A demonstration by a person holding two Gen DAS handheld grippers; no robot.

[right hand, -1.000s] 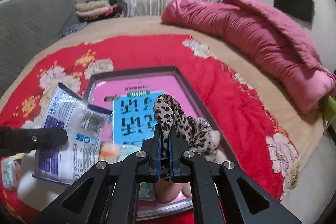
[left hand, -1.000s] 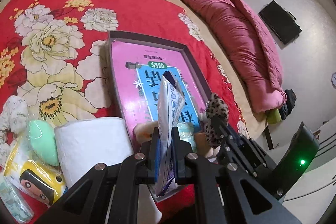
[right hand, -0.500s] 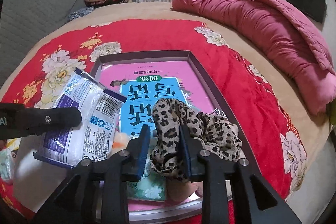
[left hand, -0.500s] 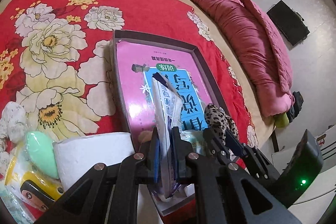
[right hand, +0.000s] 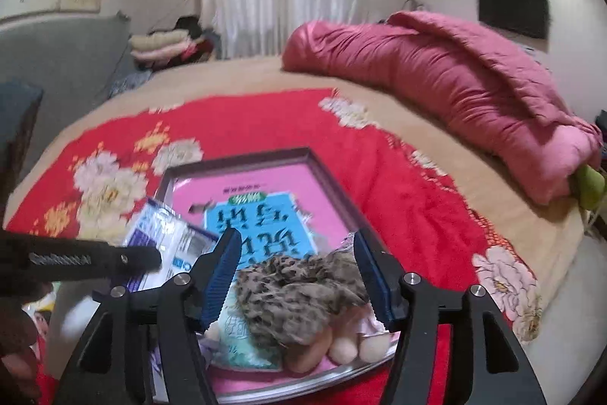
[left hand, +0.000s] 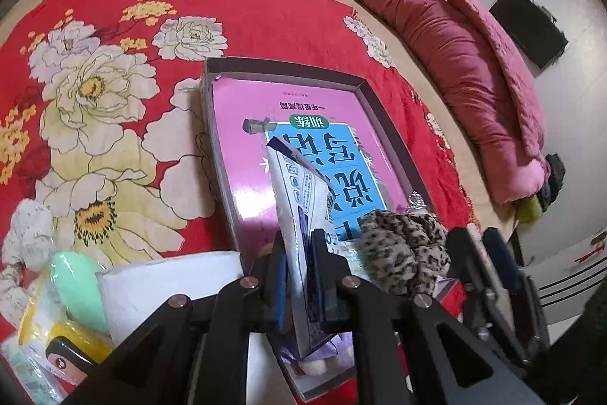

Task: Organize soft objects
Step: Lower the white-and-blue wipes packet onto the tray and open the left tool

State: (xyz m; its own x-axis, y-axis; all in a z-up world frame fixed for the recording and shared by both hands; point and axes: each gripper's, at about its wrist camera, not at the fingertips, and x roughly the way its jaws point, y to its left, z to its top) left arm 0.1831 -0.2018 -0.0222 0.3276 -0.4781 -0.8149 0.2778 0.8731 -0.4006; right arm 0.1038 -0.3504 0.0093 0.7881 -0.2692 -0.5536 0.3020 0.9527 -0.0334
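You are gathering the soft things into the shallow tray [left hand: 212, 124] on the red floral blanket [left hand: 265, 18], so the leopard-print cloth [right hand: 296, 295] now lies at its near end, on the items already there. Your right gripper [right hand: 299, 276] has just been opening; its jaws stand wide either side of the cloth, pads clear. Your left gripper [left hand: 299, 276] stays clamped on the white sachet [left hand: 303, 200], held upright over the tray, likely next to go in.
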